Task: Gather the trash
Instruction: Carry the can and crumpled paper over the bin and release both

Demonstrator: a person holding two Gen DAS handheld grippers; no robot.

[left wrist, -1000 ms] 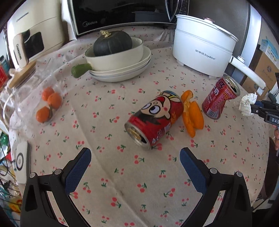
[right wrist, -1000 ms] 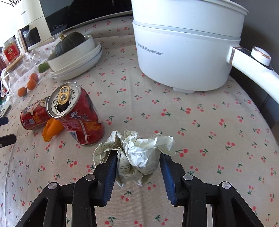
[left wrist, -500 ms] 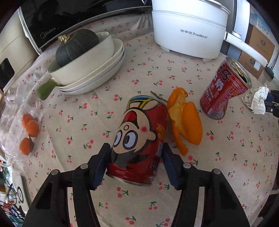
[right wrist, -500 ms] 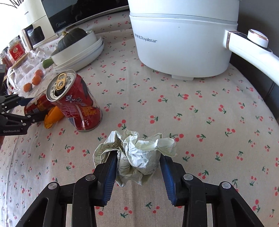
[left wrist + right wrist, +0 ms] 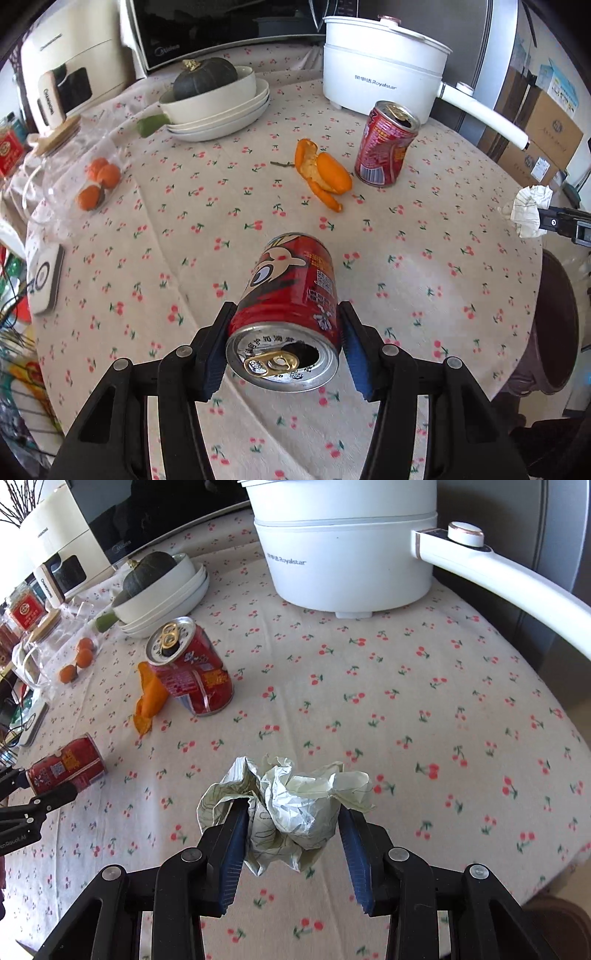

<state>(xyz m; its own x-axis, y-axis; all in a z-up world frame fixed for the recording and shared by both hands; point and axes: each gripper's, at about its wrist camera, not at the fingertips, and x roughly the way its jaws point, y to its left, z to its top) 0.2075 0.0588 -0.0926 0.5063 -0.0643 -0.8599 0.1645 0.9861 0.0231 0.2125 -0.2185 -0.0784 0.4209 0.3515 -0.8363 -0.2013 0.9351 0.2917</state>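
My left gripper (image 5: 284, 339) is shut on a red cartoon can (image 5: 291, 295) and holds it lifted above the cherry-print tablecloth, its opened top toward the camera. The can also shows in the right wrist view (image 5: 66, 766). My right gripper (image 5: 291, 834) is shut on a crumpled paper ball (image 5: 288, 805), held above the cloth; the ball also shows at the right edge of the left wrist view (image 5: 530, 210). A second red can (image 5: 386, 146) stands upright mid-table, also in the right wrist view (image 5: 190, 670). Orange peel (image 5: 323, 177) lies beside it.
A white electric pot (image 5: 380, 81) with a long handle stands at the back. Stacked white dishes (image 5: 221, 110) hold a dark squash. Small oranges in a plastic bag (image 5: 98, 181) lie left. A microwave (image 5: 221, 29) is behind. A dark bin (image 5: 550, 328) sits beyond the table's right edge.
My left gripper closed on the cartoon can and lifted it back off the cloth toward the near edge. My right gripper kept hold of the paper ball and drew back and up a little.
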